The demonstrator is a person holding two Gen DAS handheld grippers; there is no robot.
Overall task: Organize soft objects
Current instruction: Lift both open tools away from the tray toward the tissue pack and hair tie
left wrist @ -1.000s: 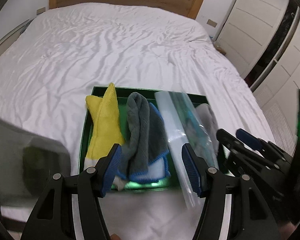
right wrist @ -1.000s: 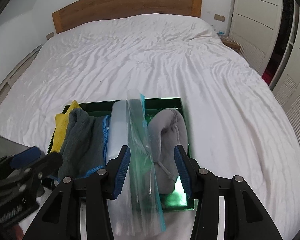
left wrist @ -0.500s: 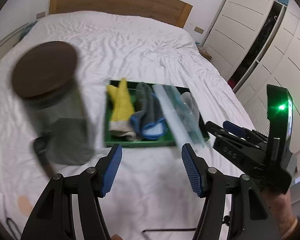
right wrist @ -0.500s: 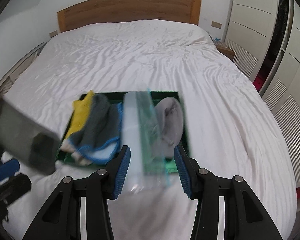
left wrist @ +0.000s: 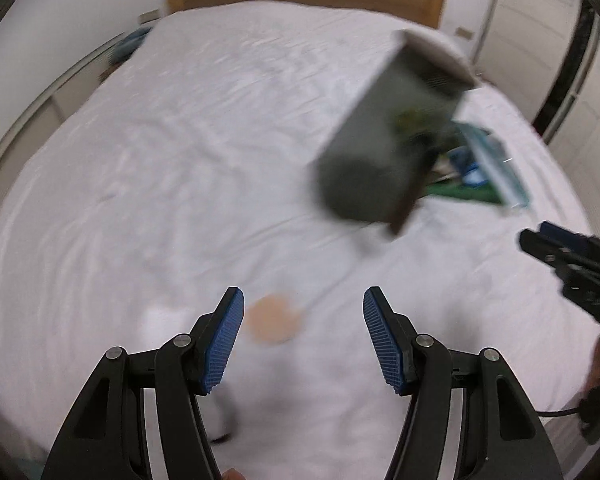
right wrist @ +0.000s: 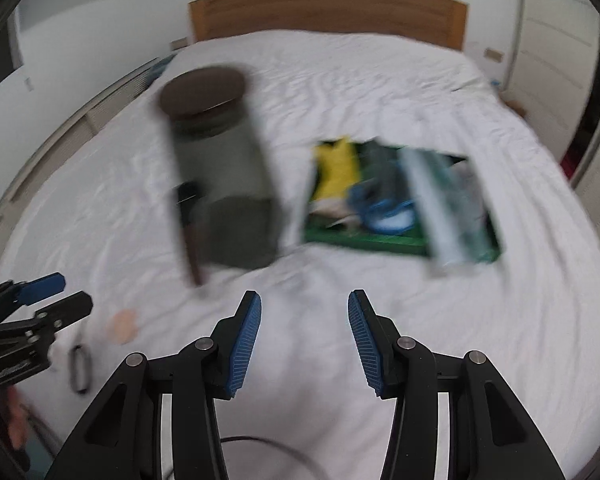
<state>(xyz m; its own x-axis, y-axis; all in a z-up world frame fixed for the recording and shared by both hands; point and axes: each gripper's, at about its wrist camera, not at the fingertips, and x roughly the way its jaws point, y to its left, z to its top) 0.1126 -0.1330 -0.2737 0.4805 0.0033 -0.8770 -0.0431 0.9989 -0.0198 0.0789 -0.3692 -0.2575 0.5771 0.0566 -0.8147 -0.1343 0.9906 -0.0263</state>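
A green tray lies on the white bed, holding a yellow cloth, a grey and blue cloth, a clear zip bag and a grey item. In the left wrist view only the tray's edge shows past a jar. A round beige puff lies on the sheet between and just ahead of my left gripper, which is open and empty. It also shows in the right wrist view. My right gripper is open and empty, well short of the tray. Both views are blurred.
A tall dark glass jar with a brown lid stands left of the tray, a dark handled tool beside it; the jar blocks most of the tray in the left view. A metal clip lies near the puff. Wardrobe doors stand right.
Both grippers have pulled back from the tray and swung left. The jar, the beige puff and the clip have come into view. Both stay open and empty.
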